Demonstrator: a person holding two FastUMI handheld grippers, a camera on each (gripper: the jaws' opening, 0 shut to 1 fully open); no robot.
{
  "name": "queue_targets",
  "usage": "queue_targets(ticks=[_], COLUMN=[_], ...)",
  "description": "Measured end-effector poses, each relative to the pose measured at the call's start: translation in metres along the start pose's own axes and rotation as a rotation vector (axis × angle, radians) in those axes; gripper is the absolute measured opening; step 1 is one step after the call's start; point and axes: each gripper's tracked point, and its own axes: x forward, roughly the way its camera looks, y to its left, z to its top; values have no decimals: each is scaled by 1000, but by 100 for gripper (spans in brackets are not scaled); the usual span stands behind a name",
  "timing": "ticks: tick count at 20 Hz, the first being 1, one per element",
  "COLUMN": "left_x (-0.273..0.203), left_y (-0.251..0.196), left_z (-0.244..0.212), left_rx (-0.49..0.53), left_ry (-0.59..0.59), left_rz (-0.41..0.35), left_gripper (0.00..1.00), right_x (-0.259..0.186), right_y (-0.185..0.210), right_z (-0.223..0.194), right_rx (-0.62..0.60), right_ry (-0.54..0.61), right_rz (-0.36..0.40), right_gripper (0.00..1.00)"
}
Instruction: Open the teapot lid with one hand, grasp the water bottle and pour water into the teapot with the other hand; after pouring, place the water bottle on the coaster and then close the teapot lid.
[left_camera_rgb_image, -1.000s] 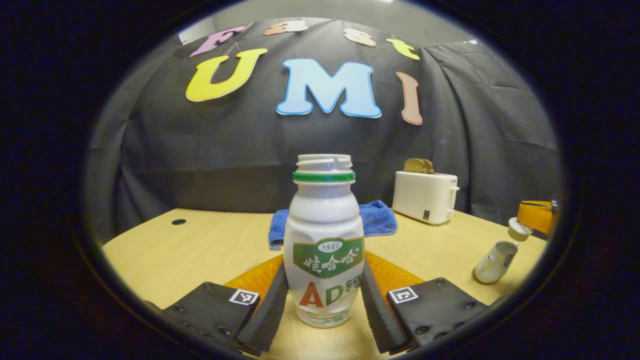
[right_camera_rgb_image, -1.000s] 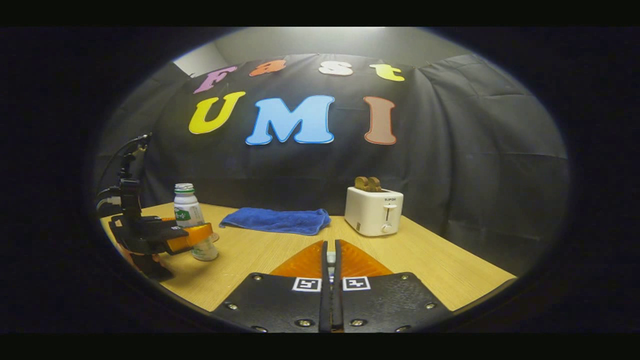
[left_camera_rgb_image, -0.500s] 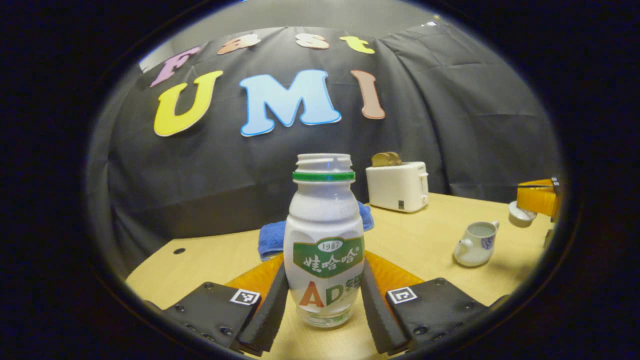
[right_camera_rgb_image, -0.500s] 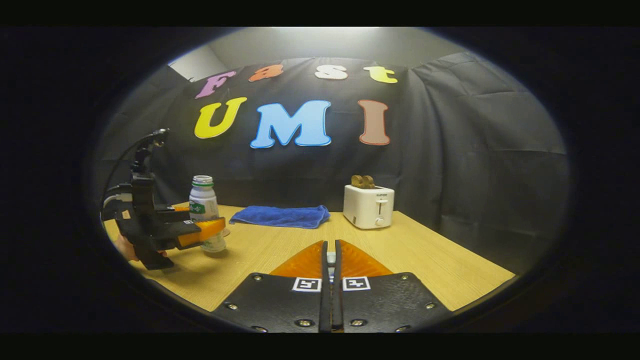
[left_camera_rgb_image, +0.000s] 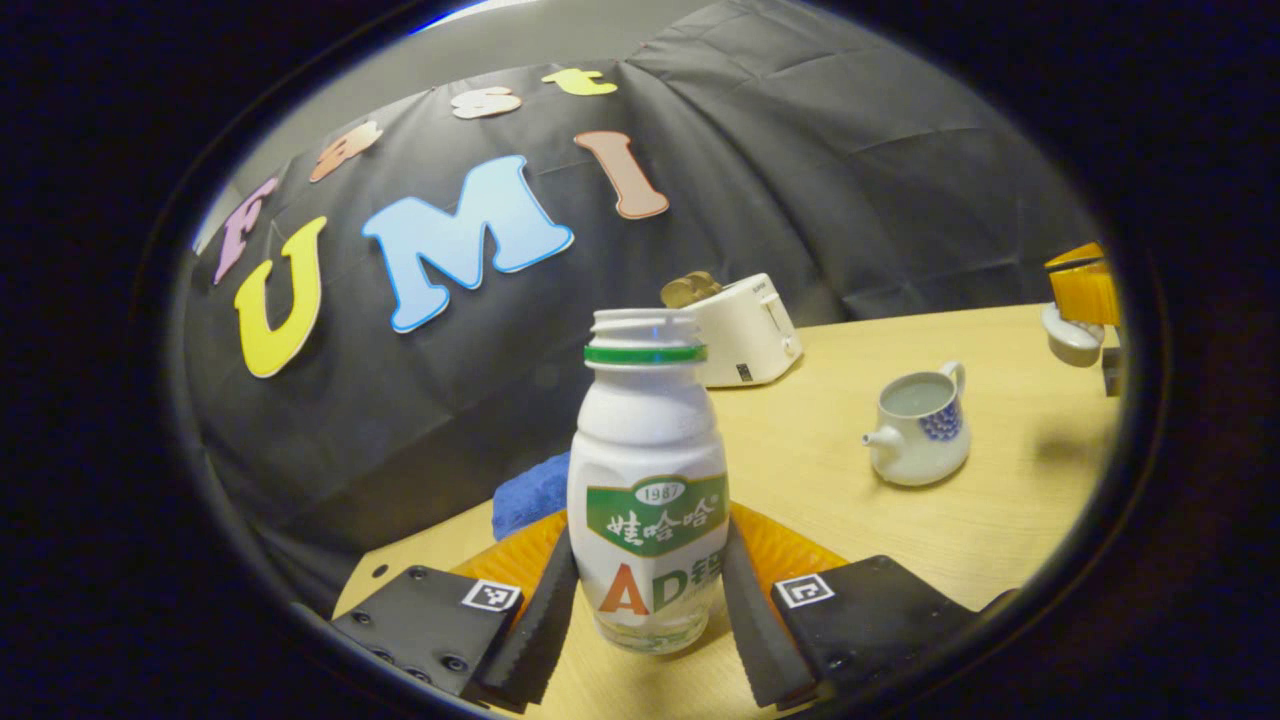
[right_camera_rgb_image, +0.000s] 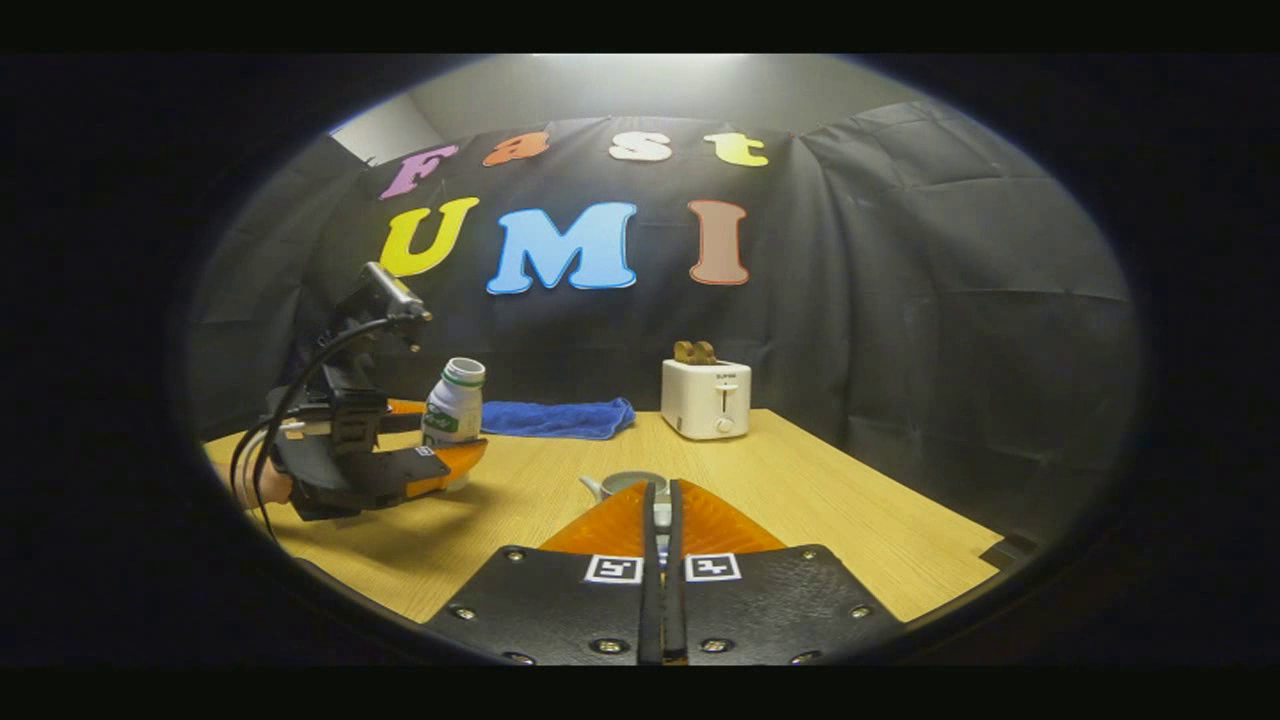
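A white, uncapped water bottle (left_camera_rgb_image: 647, 480) with a green neck ring sits between my left gripper's (left_camera_rgb_image: 648, 548) fingers, which are shut on its lower body. In the right gripper view the bottle (right_camera_rgb_image: 454, 405) leans to the right above the table, held by the left gripper (right_camera_rgb_image: 440, 462). The white teapot (left_camera_rgb_image: 920, 425) stands open on the table, spout pointing left; its rim (right_camera_rgb_image: 625, 483) peeks over my right gripper's (right_camera_rgb_image: 661, 492) fingers. Those fingers are shut on the teapot lid's knob. In the left gripper view the lid (left_camera_rgb_image: 1070, 340) hangs under the right gripper (left_camera_rgb_image: 1085, 288), off to the teapot's right.
A white toaster (right_camera_rgb_image: 706, 398) with bread in its slots stands at the back of the wooden table (right_camera_rgb_image: 850, 510). A blue towel (right_camera_rgb_image: 555, 417) lies to its left by the cloth wall. A hand (right_camera_rgb_image: 262, 487) holds the left gripper.
The left gripper has lifted the bottle, carried it toward the teapot and tilted it to the right. The right gripper stays shut on the lid; the teapot's rim has come into its view.
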Motion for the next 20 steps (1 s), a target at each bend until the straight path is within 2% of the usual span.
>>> queue_targets(ticks=[1,2,3,4,5,6,8,12,13,15,16,18,19,20], left_x=[0,2,3,3,6,7,11,18,19,22,23,27,28,29], left_y=[-1,-3,-5,-8,-10,-13,-19,-37,-39,-42,-43,-47,-49,-50], left_z=[1,2,3,5,7,8,11,12,13,16,18,18,18,17], left_rx=[34,64,93,122,151,178,244,365,399,461,487,533,557,581], left_ry=[6,7,10,8,10,14,20,35,37,35,37,42,43,48], left_rz=[6,7,6,4,1,-2,-11,-48,-53,-51,-49,-49,-51,-53], left_gripper=[83,77,77,83,72,83,77,79,75,77,84,83,70,83], right_x=[-2,-3,-5,-6,-7,-9,-13,-19,-19,-19,-20,-20,-21,-21], right_y=[-2,-3,-5,-6,-6,-8,-9,-18,-19,-23,-25,-28,-30,-32], right_z=[-4,-6,-8,-11,-14,-15,-17,-19,-20,-19,-19,-20,-20,-21], right_rx=[-1,1,8,15,18,19,27,42,45,45,45,41,40,43], right_ry=[5,8,10,14,18,21,21,15,15,13,11,12,13,13], right_rz=[-1,-3,-2,-1,-1,-3,-4,-18,-22,-27,-29,-34,-38,-40], right_gripper=[1,1,1,1,1,1,1,1,1,1,1,1,1,1])
